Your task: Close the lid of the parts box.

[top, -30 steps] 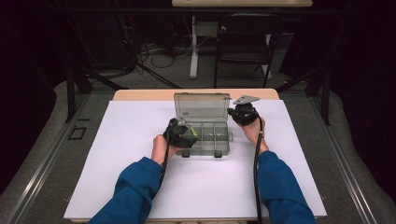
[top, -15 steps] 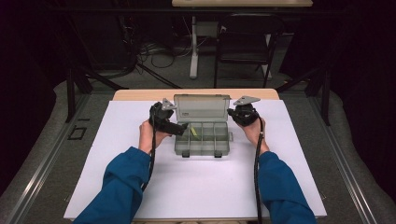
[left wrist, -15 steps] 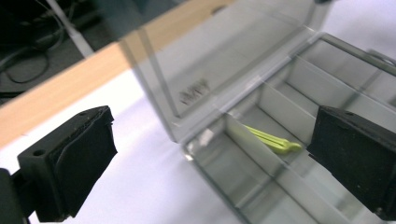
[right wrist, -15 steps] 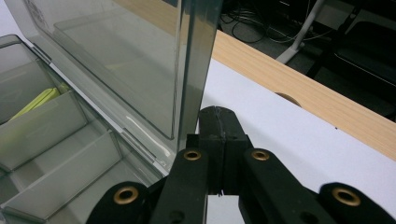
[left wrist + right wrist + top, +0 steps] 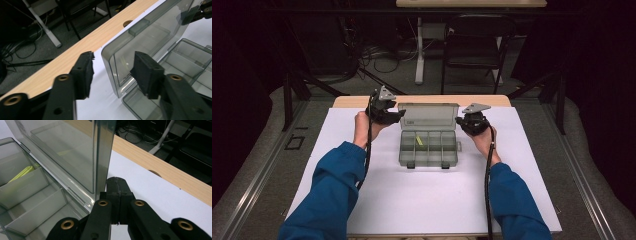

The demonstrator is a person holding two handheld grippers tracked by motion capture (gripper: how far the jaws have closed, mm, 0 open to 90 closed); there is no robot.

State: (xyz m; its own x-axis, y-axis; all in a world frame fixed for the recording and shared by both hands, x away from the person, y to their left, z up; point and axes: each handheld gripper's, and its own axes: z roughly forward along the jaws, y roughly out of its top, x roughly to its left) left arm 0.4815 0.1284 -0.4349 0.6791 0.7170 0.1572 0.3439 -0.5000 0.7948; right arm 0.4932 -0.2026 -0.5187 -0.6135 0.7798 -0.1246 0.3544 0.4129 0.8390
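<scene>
Dark room: grey floor (image 5: 257, 165), black chair (image 5: 474, 42) beyond the wooden table (image 5: 362, 101) (cables (image 5: 377, 52) trailing nearby).

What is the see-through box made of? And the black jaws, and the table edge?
The box looks like smoky clear plastic: you see its dividers and the table through its glossy walls and lid. The left gripper has jaws that look like matte black plastic with rough, maybe rubbery or foamy pads. The table edge looks like light wood or wood-look laminate, by its grain.
</scene>
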